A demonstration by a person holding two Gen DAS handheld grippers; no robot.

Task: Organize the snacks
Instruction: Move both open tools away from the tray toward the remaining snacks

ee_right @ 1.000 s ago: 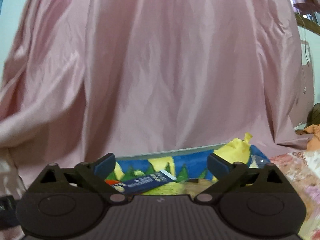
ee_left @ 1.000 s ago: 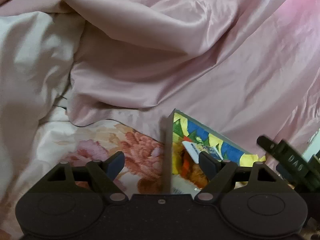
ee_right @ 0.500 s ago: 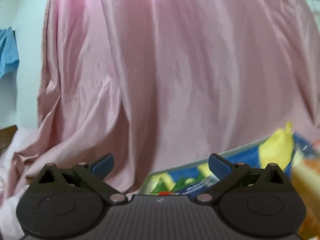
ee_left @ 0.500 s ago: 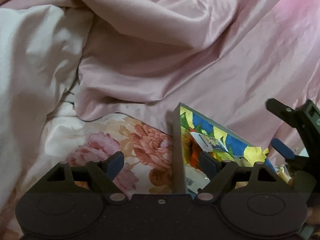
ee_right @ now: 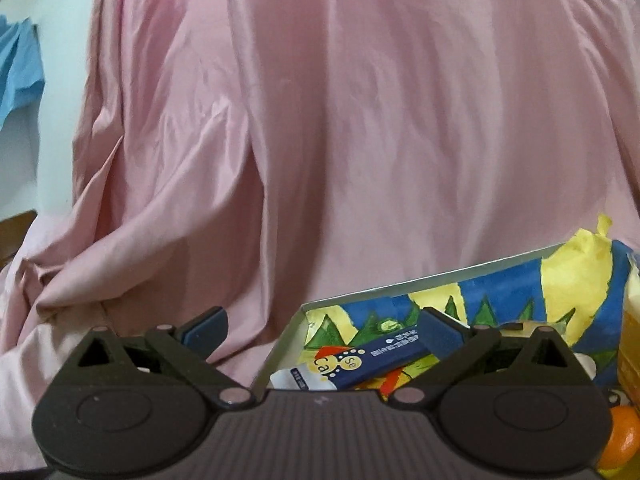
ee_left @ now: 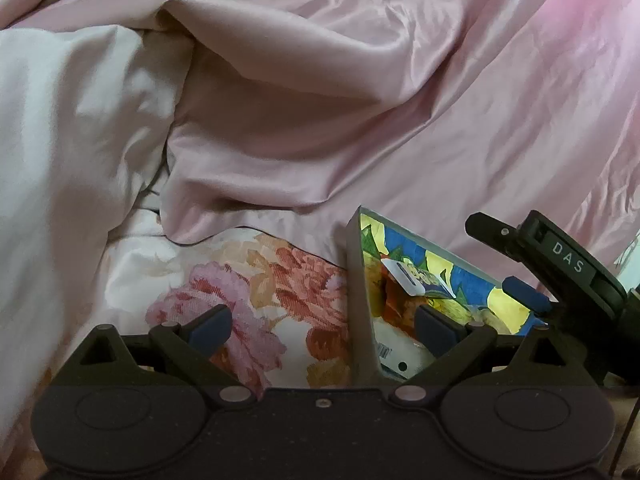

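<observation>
While both claws hang over the bed, the snacks sit in a painted box (ee_left: 436, 276) at the lower right of the left wrist frame. The left claw (ee_left: 324, 326) is opening wide, and the box's near wall stands up between its two pads, but the pads do not press on it. The right claw (ee_right: 324, 330) is spread wide too, with nothing pinched. In its own frame the box (ee_right: 472, 292) lies low and to the right. A dark blue snack pack (ee_right: 368, 362) lies inside, with its long side running from lower left up to upper right, just under the right pad. I think the right claw is nearer to it and would have to slide a bit to the right. An orange fruit (ee_right: 622, 442) peeks in at the lower right corner.
</observation>
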